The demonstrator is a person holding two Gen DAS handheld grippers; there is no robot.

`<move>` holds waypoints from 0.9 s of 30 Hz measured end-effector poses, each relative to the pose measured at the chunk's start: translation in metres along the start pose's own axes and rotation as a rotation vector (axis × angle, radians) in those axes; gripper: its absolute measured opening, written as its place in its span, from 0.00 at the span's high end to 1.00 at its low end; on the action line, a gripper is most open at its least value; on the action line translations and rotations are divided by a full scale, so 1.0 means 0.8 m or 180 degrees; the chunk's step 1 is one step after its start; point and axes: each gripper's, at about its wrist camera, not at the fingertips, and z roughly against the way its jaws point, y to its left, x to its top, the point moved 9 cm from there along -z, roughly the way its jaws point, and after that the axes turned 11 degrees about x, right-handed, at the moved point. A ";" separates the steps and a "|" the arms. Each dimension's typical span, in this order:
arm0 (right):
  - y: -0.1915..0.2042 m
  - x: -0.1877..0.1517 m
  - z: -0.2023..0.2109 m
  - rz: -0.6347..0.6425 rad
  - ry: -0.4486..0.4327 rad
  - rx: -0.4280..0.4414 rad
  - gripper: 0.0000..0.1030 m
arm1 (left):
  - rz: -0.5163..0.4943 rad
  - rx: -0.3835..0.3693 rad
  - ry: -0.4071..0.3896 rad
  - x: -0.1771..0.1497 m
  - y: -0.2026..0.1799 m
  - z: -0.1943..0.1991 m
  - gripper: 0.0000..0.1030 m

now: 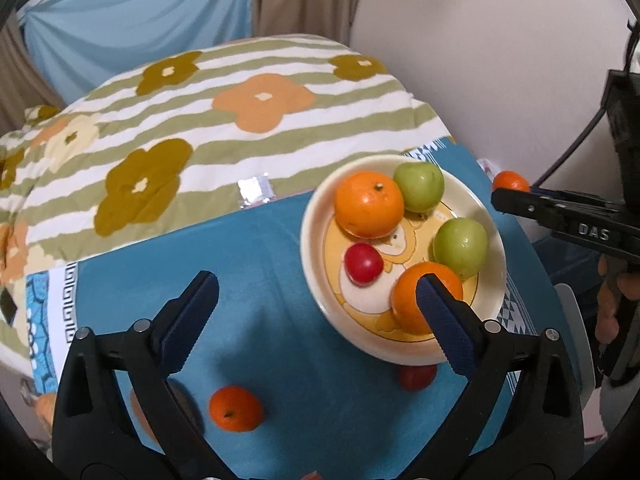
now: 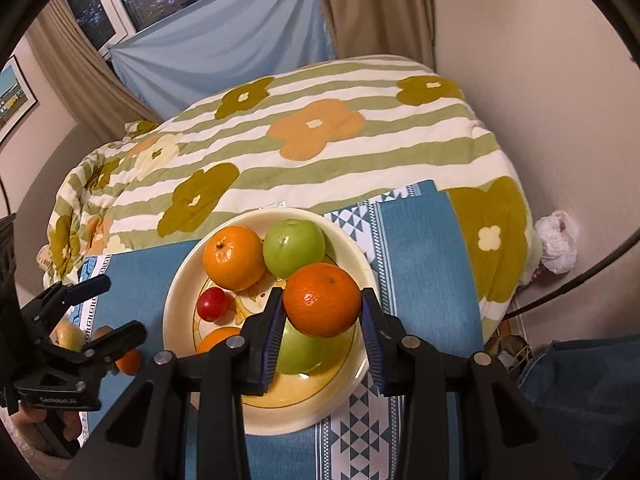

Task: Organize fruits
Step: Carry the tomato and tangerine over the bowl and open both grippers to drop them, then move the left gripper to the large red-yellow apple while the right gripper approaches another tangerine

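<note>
A cream bowl (image 1: 316, 216) (image 2: 180, 280) on the blue cloth holds two oranges (image 1: 369, 204), two green apples (image 1: 460, 246) and a small red fruit (image 1: 363, 263). My right gripper (image 2: 322, 312) is shut on a darker orange (image 2: 322, 300) and holds it over the bowl, above a green apple (image 2: 298, 352). It also shows in the left wrist view (image 1: 516, 196) at the right. My left gripper (image 1: 316, 312) is open and empty, above the cloth left of the bowl. A loose orange (image 1: 236, 408) and a red fruit (image 1: 416, 376) lie on the cloth near it.
The blue cloth (image 1: 248, 280) covers a low table beside a bed with a striped flowered quilt (image 2: 320, 152). A pale fruit (image 2: 70, 336) lies at the cloth's left end. A wall stands close on the right.
</note>
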 end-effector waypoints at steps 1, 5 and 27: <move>-0.001 0.001 -0.003 0.0010 0.0011 -0.0002 0.67 | 0.0022 0.0012 -0.0005 0.000 0.004 0.001 0.00; -0.007 0.004 -0.023 0.0020 0.0069 0.0000 0.67 | 0.0090 0.0066 -0.0011 -0.002 0.017 0.003 0.00; -0.001 0.003 -0.002 0.0058 -0.0083 0.0049 0.00 | 0.0247 0.0219 -0.0023 -0.027 0.037 0.028 0.00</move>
